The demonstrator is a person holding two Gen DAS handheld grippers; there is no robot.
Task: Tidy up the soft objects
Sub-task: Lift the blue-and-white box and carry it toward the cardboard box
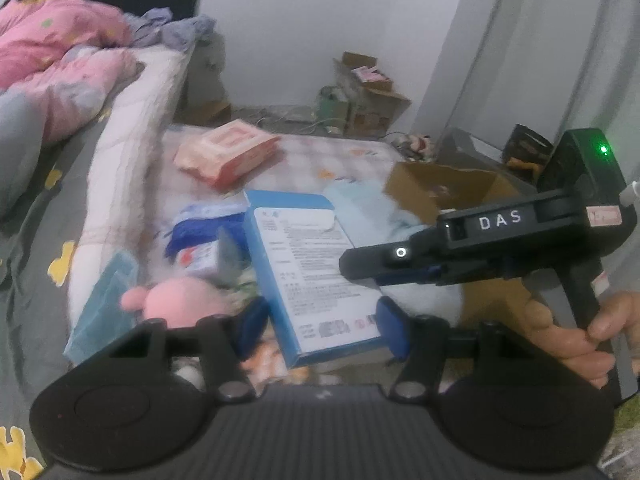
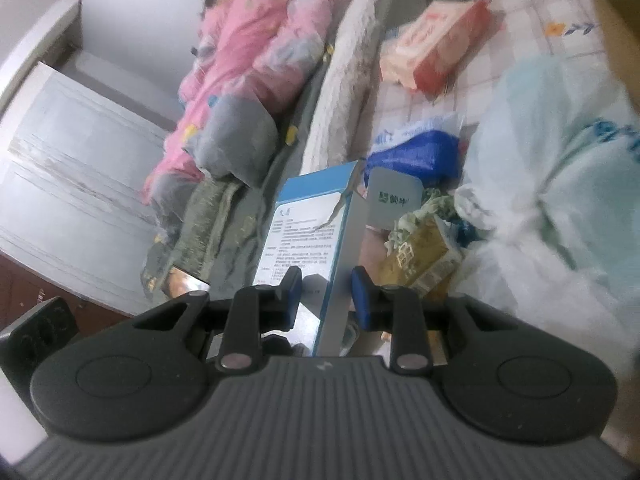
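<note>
A blue and white printed carton (image 1: 316, 268) hangs tilted above a cluttered floor mat, and both grippers hold it. My left gripper (image 1: 324, 324) spans its near end, with a blue pad against each long side. My right gripper (image 1: 348, 264) comes in from the right, held by a hand (image 1: 580, 332), and clamps the carton's right edge. In the right wrist view, the right gripper (image 2: 326, 296) pinches the carton (image 2: 312, 232) across its thin side, and the carton's grey end flap (image 2: 394, 196) stands open. A pink plush toy (image 1: 180, 304) lies below left of the carton.
A pink wipes pack (image 1: 228, 152) lies on the patterned mat (image 1: 352, 160), with a blue bag (image 1: 200, 228), a pale blue soft bundle (image 2: 552, 120) and an open cardboard box (image 1: 452, 188) nearby. At left is a bed with a pink quilt (image 1: 52, 60). Boxes stand by the far wall.
</note>
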